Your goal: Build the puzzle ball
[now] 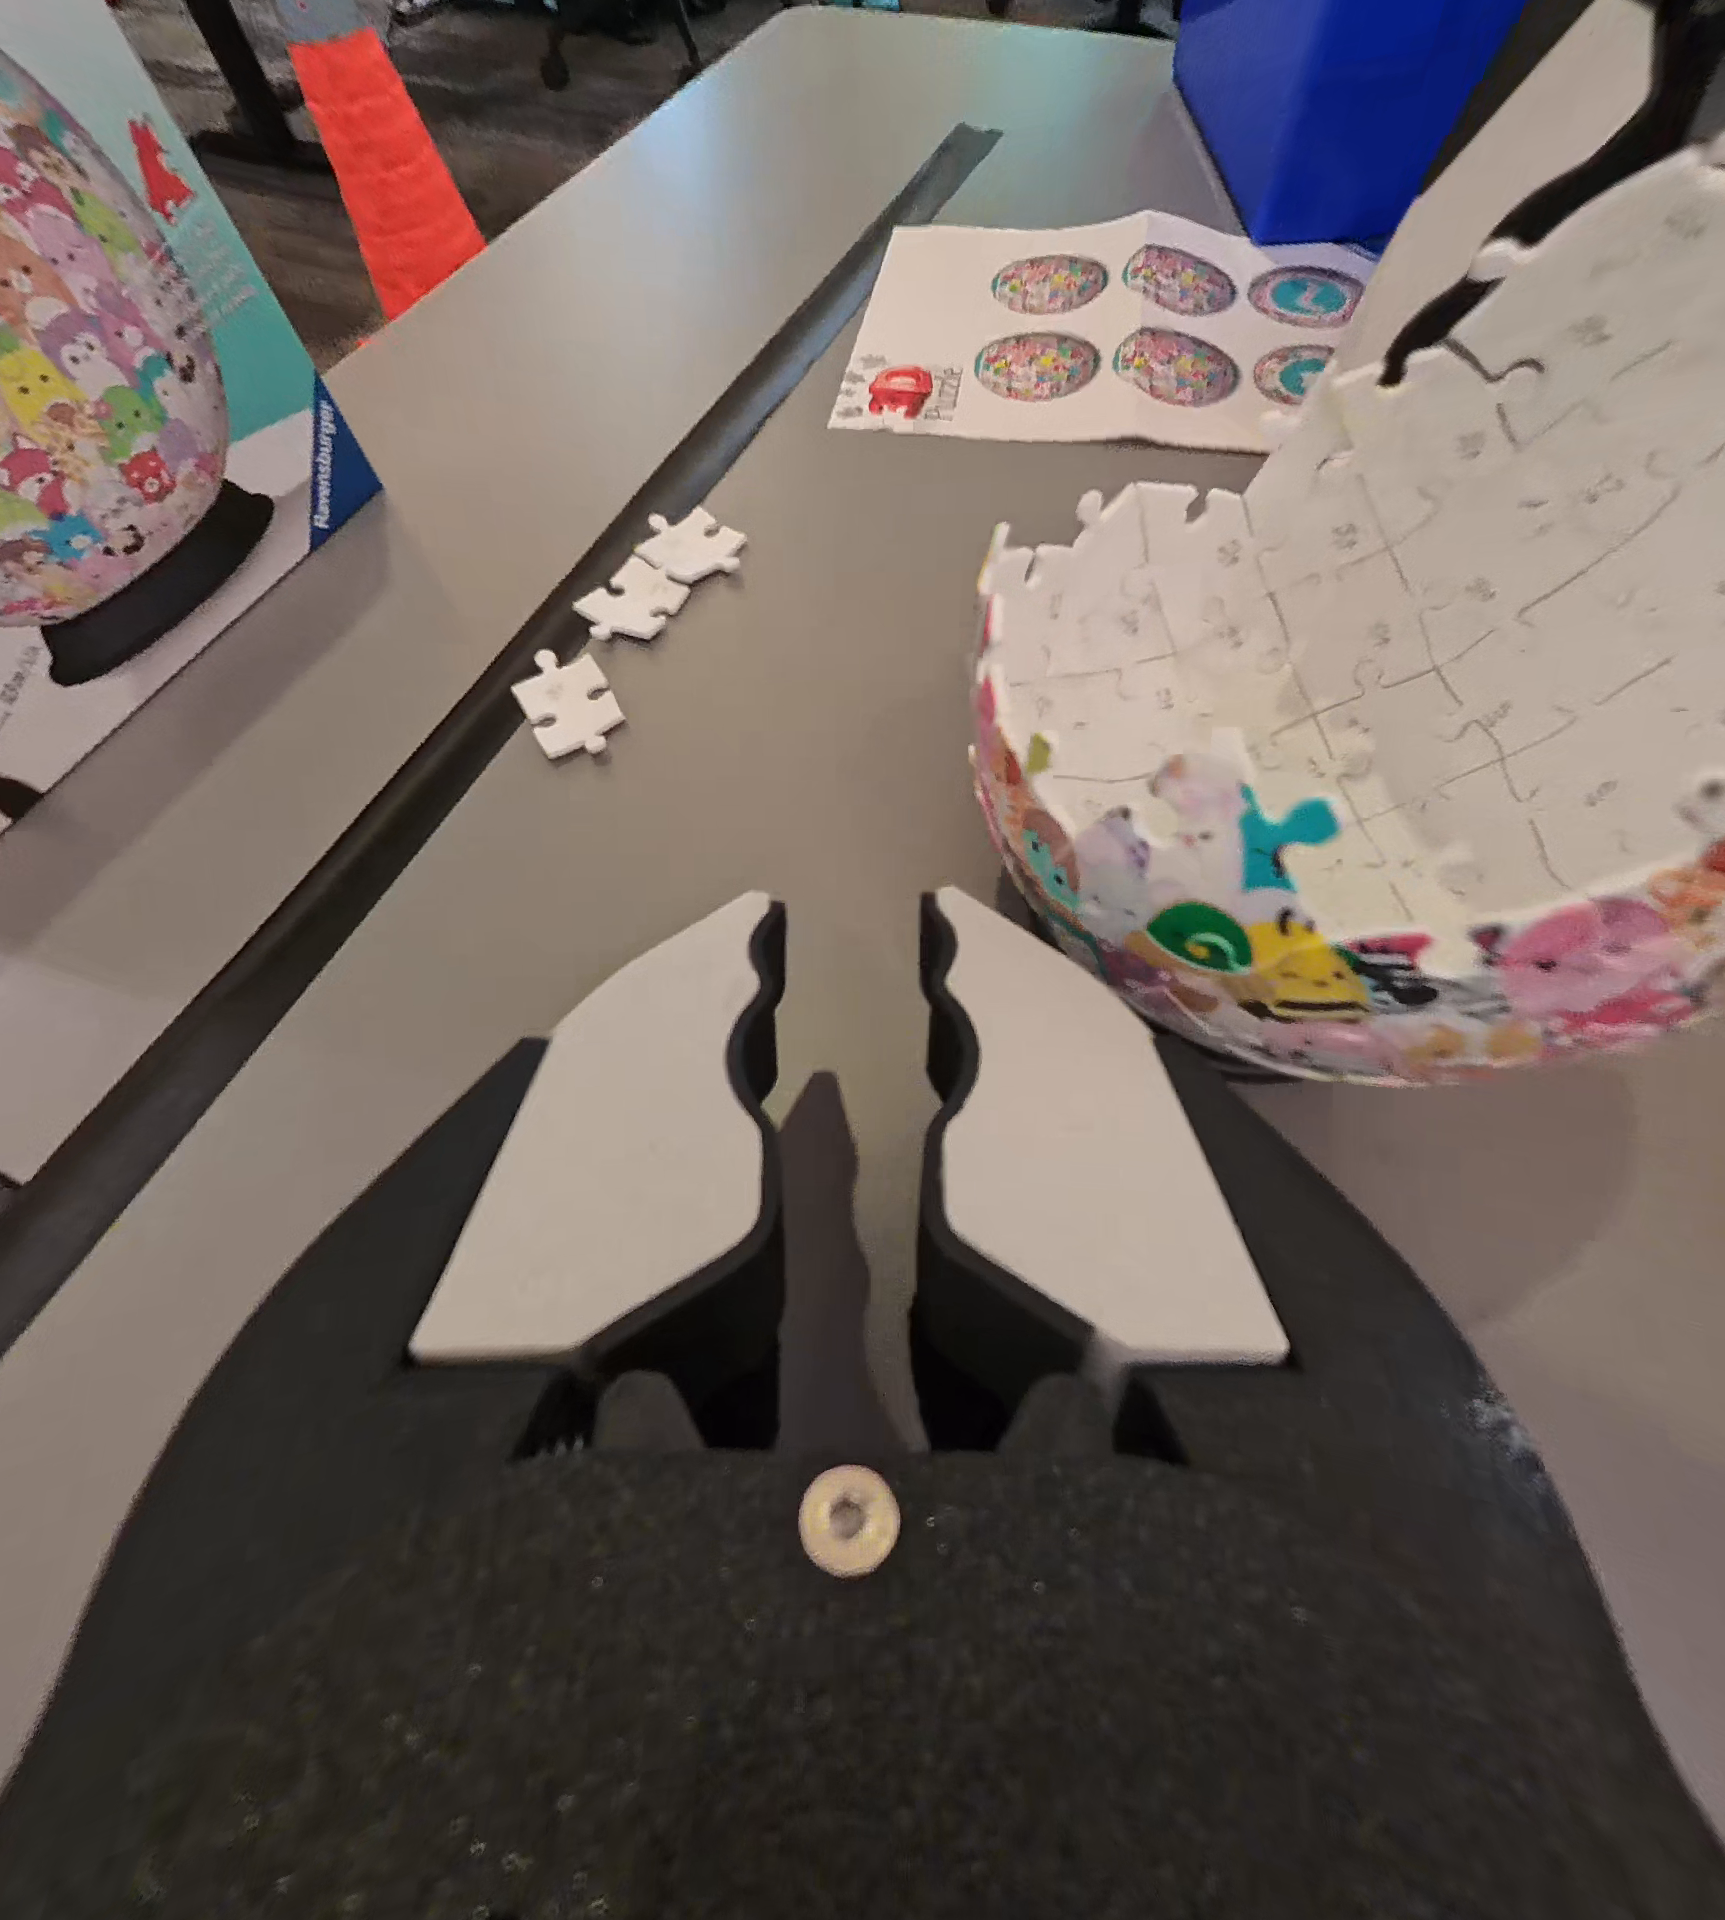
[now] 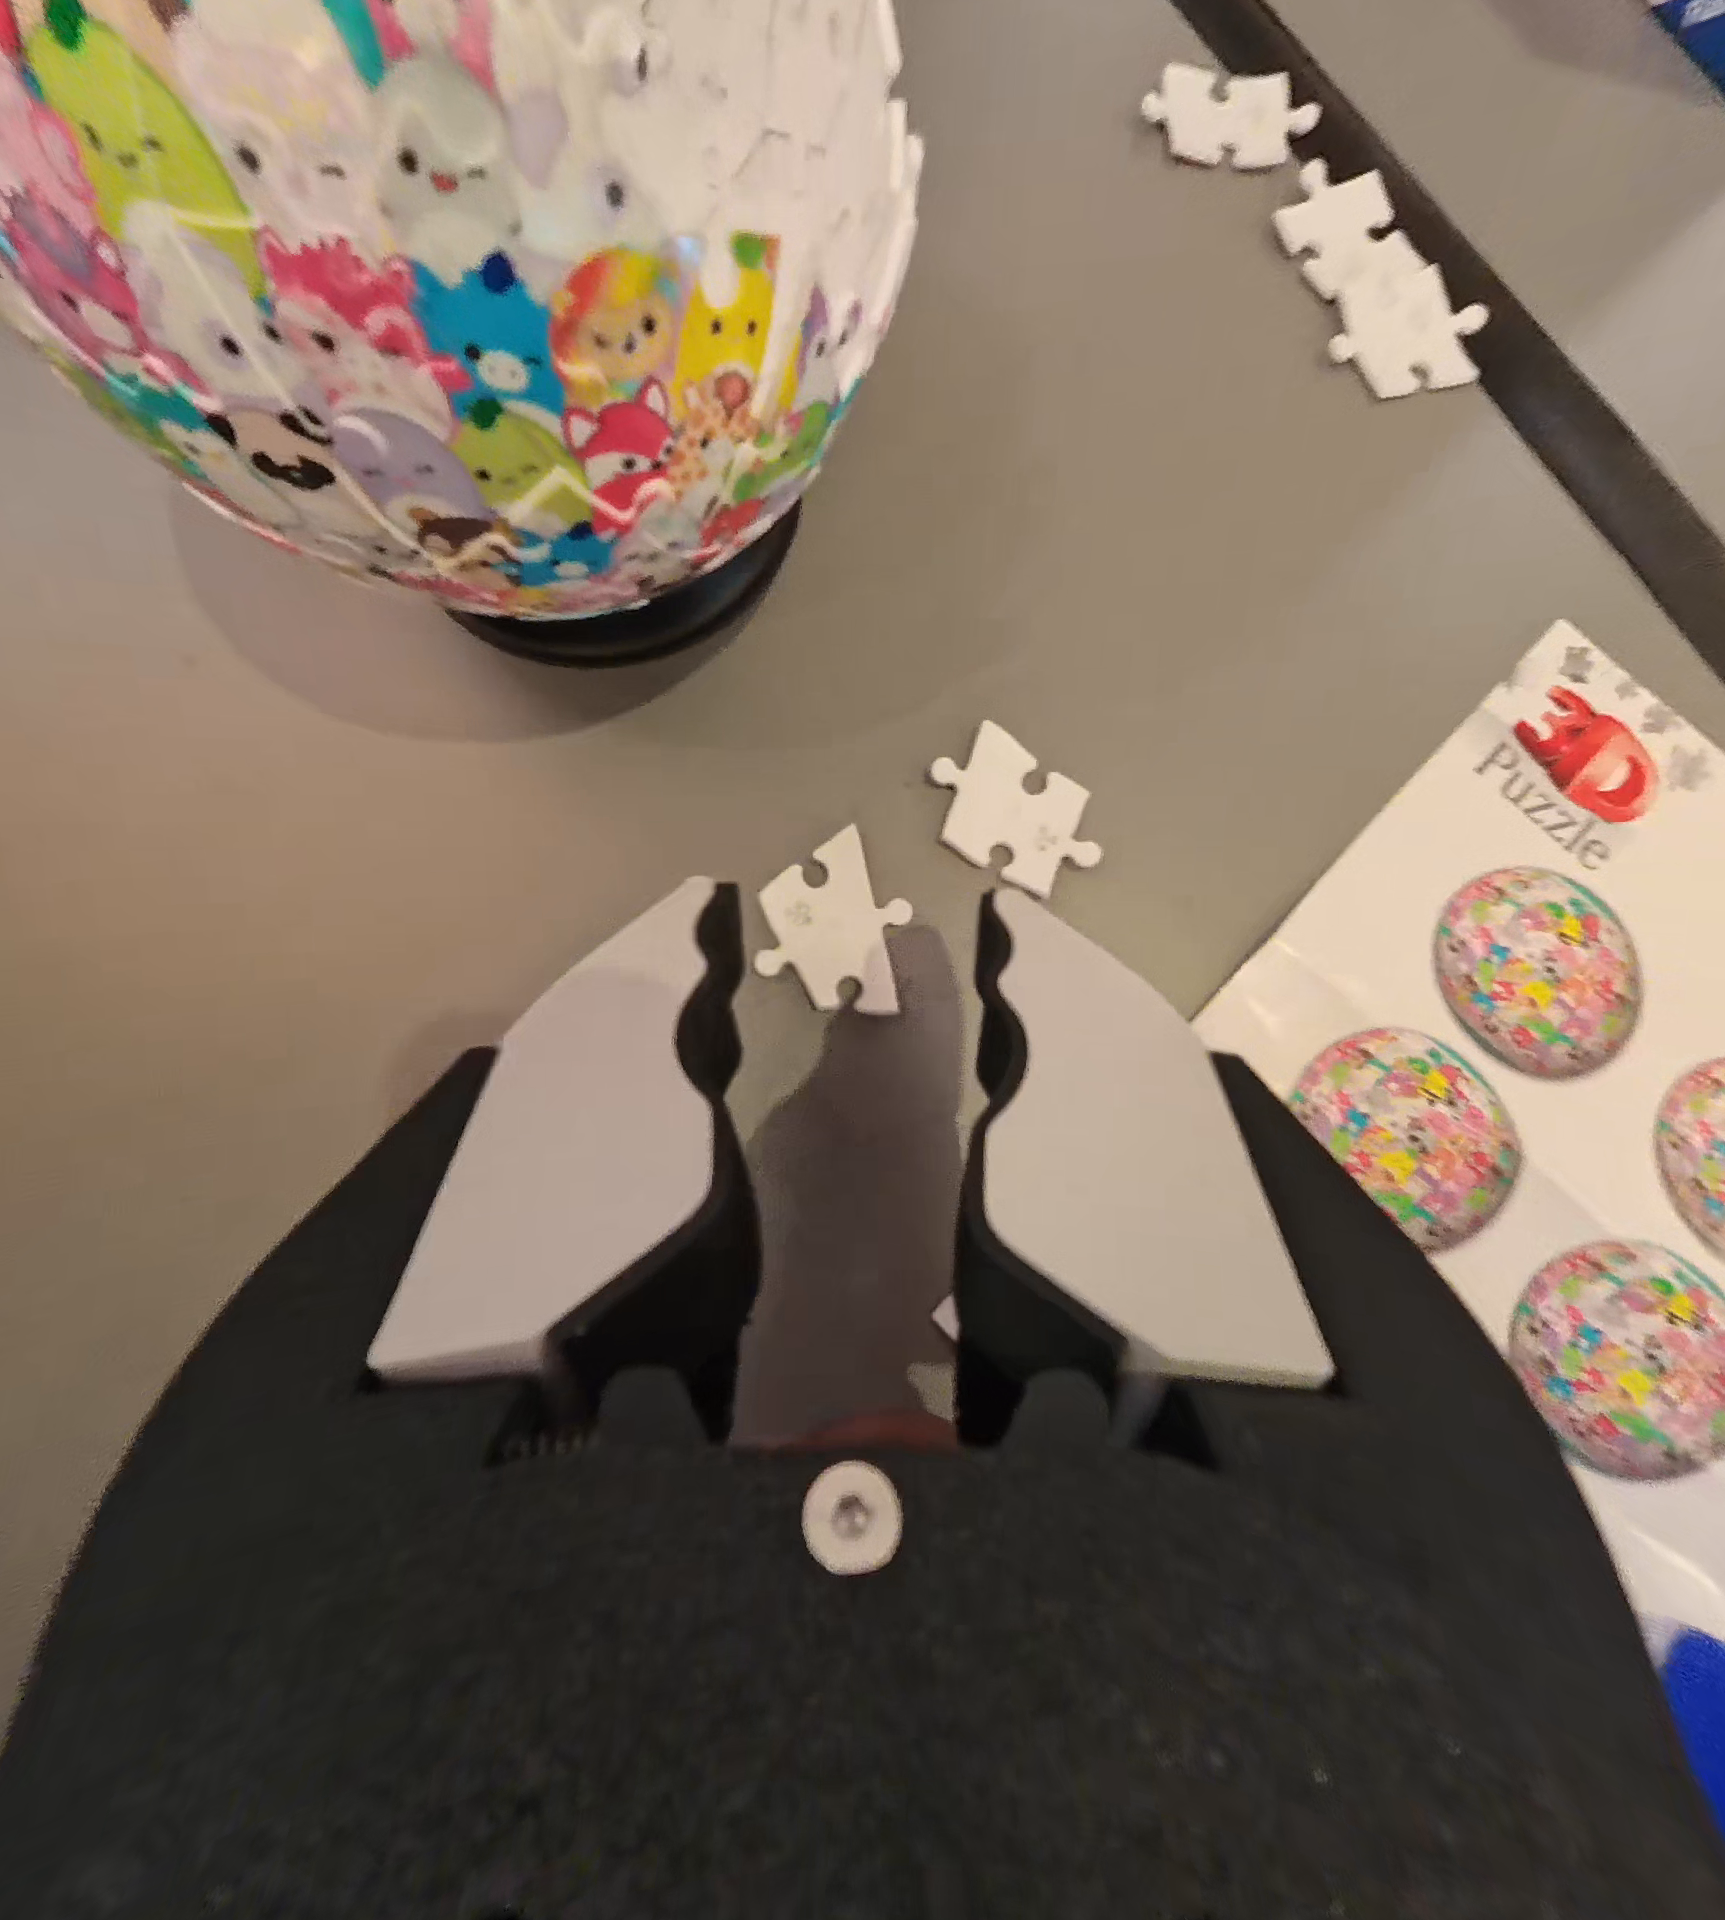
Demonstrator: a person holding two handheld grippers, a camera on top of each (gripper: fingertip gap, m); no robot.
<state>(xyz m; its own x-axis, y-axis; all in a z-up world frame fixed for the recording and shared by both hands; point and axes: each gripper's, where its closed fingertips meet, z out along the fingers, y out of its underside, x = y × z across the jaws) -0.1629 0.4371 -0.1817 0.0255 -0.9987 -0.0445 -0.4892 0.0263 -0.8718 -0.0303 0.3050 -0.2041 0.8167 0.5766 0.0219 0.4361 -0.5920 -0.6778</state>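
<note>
The colourful half-built puzzle ball [image 2: 401, 312] runs off the top edge in the right wrist view, pretty blurry too. The white folded instruction sheet [image 2: 1523, 1143] gets chopped by the right edge, and the blue box [image 1: 1325, 114] by the top.

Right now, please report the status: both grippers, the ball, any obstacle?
Left gripper open, empty. Right gripper open over white loose puzzle piece. Colourful half-built puzzle ball on black stand. Nothing in the way.

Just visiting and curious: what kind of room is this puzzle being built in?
Probably an office or workroom: plain grey tables pushed together, carpet and dark furniture legs behind. The puzzle's box and instruction sheet lie out.
</note>
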